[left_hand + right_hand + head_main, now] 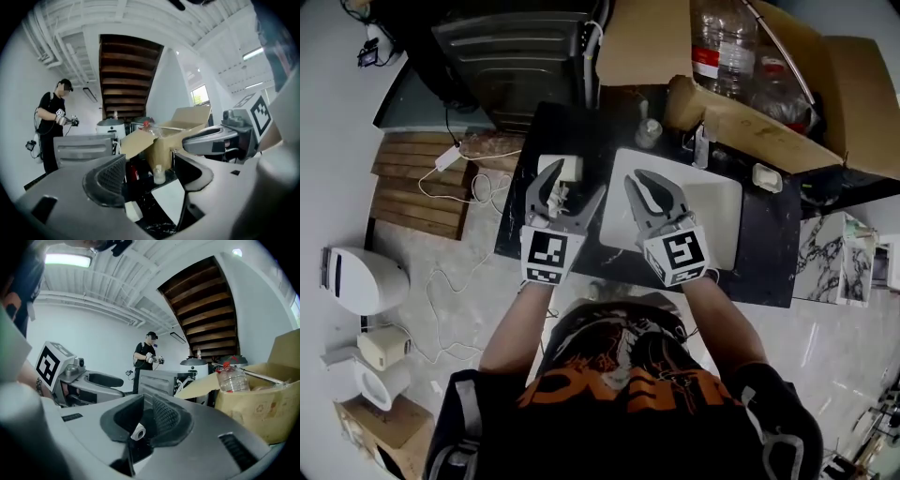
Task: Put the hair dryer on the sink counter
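Note:
On the black counter (769, 253), left of the white sink basin (717, 202), lies a small white object (570, 166), possibly the hair dryer; I cannot make out its shape. My left gripper (567, 183) hovers above it, open, with nothing between the pads. In the left gripper view the same white object (132, 211) shows low between the wide-apart jaws of that gripper (150, 171), beside the basin (168, 199). My right gripper (639, 176) hangs over the basin's left part, its tips together and empty. In the right gripper view it (145, 416) also looks shut.
An open cardboard box (750, 103) with plastic bottles stands behind the sink. A small bottle (649, 131) and a soap dish (766, 176) sit near the basin. A toilet (356, 281), a wooden pallet (422, 183) and cables lie at left. Another person (147, 355) stands far off.

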